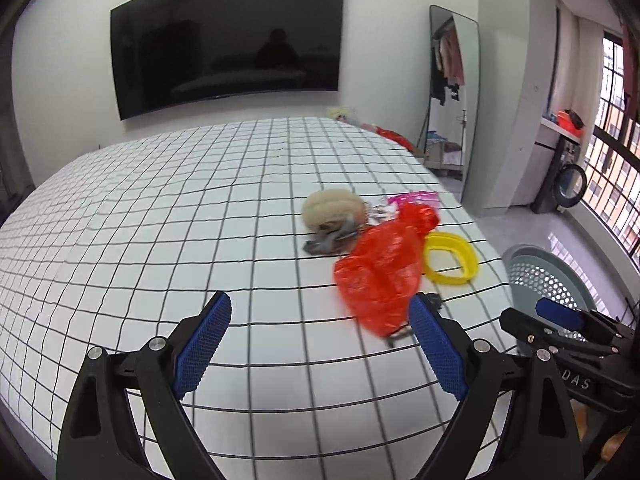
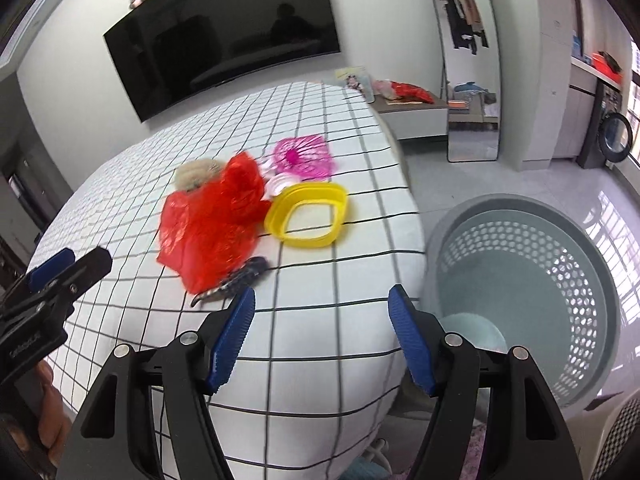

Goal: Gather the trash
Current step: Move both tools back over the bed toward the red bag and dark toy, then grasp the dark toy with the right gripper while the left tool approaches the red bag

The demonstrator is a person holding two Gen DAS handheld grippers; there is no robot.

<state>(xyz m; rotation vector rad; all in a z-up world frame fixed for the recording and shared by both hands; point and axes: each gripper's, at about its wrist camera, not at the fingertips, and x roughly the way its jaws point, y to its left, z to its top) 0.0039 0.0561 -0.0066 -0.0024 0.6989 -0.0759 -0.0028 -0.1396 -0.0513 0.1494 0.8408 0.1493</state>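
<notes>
A bed (image 1: 200,208) covered with a white sheet ruled in black squares fills both views, and the trash lies in a loose cluster near its right edge. A crumpled red plastic bag (image 1: 380,268) sits nearest the grippers, overlapping a dark patterned hair claw (image 2: 236,278) at its near edge. Just beside the bag on its right lies a yellow plastic frame (image 2: 306,216), open in the middle so the sheet shows through. Beyond them rest a beige fuzzy lump (image 1: 332,208) with grey scraps at its base and a pink transparent wrapper (image 2: 304,156). A grey perforated laundry basket (image 2: 532,288) stands on the floor close against the bed's right side, with a pale round thing at its bottom. The left gripper (image 1: 320,312) hangs over bare sheet with its blue pads spread wide and nothing between them. The right gripper (image 2: 322,306) is likewise spread apart and empty, above the bed's edge between the trash and the basket. A dark television (image 1: 228,40) hangs on the far wall.
</notes>
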